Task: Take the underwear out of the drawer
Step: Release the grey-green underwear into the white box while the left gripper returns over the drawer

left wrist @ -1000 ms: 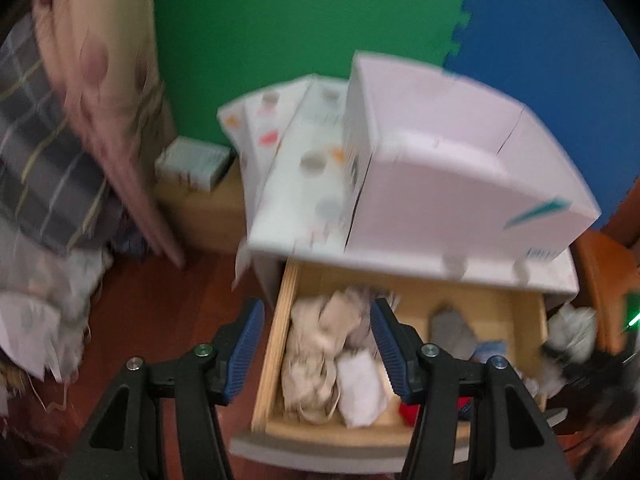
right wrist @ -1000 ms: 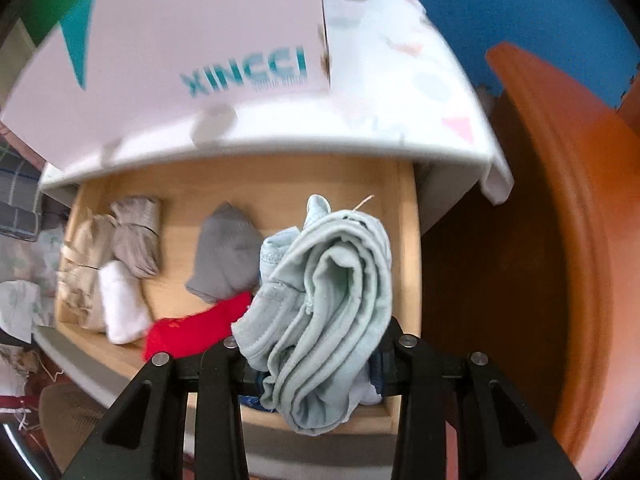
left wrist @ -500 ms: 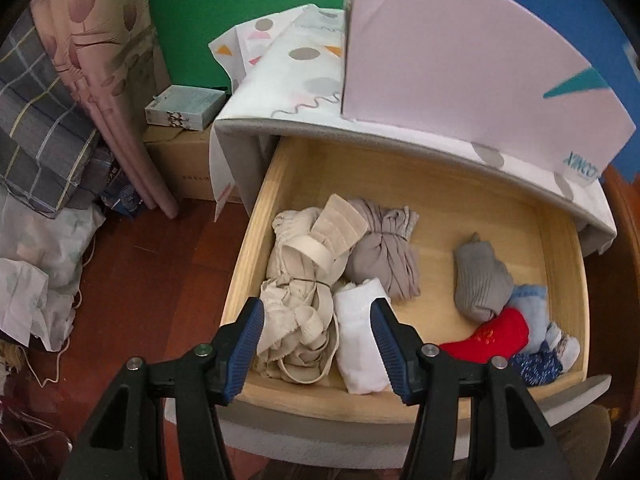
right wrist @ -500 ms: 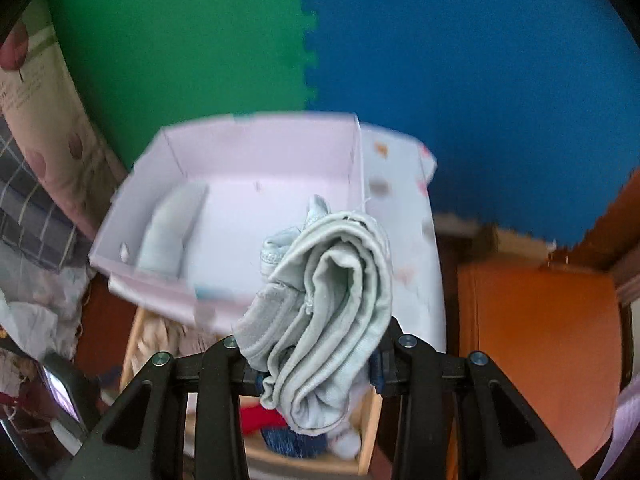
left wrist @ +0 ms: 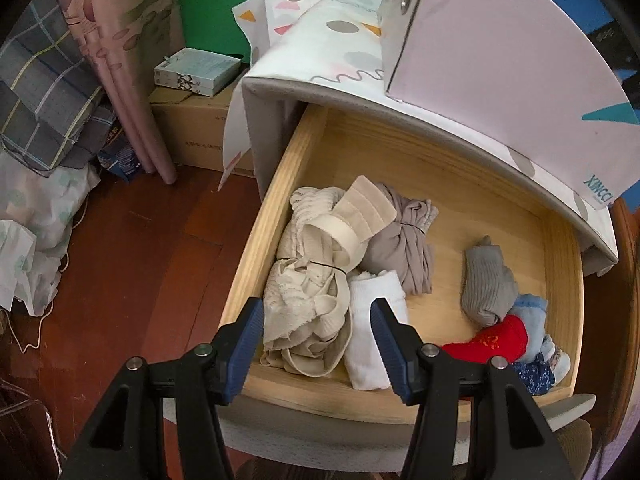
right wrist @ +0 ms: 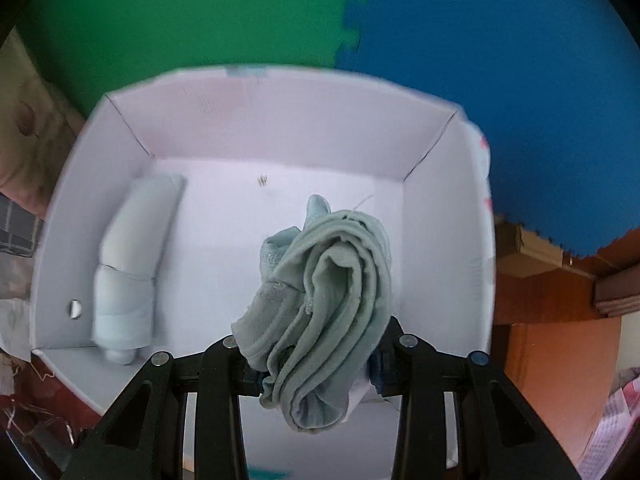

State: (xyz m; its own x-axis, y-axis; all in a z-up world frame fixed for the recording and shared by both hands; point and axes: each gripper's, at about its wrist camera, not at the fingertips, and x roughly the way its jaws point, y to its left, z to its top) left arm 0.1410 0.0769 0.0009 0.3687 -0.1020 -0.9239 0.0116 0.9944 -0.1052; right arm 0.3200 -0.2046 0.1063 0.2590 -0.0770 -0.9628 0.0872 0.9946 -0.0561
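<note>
The grey-green underwear (right wrist: 320, 312), a folded bundle, is clamped between the fingers of the right gripper (right wrist: 316, 364) and hangs over the open white box (right wrist: 280, 128), above its right-hand half near the front wall. The box floor under and behind it is bare; a pale rolled garment (right wrist: 128, 264) lies along the left wall, well apart from the bundle. Half a second ago the box sat farther off and lower in the right view; now its walls ring the bundle on all sides. The left gripper (left wrist: 318, 344) hovers with its blue fingers (left wrist: 244, 344) wide apart and holding nothing, over the front left of the wooden drawer (left wrist: 264, 240). That view has come closer to the drawer than before. Between the fingers lie a cream lace bundle (left wrist: 304, 312) and a white roll (left wrist: 372, 332), touching each other; a taupe roll (left wrist: 408, 248) sits just behind them. The drawer's middle floor is bare wood. At the right end a grey sock (left wrist: 486, 284), a red piece (left wrist: 488, 338) and blue items (left wrist: 536, 360) crowd the front corner. The box stands on the cabinet top (left wrist: 332, 48), overhanging the drawer's back edge.
</note>
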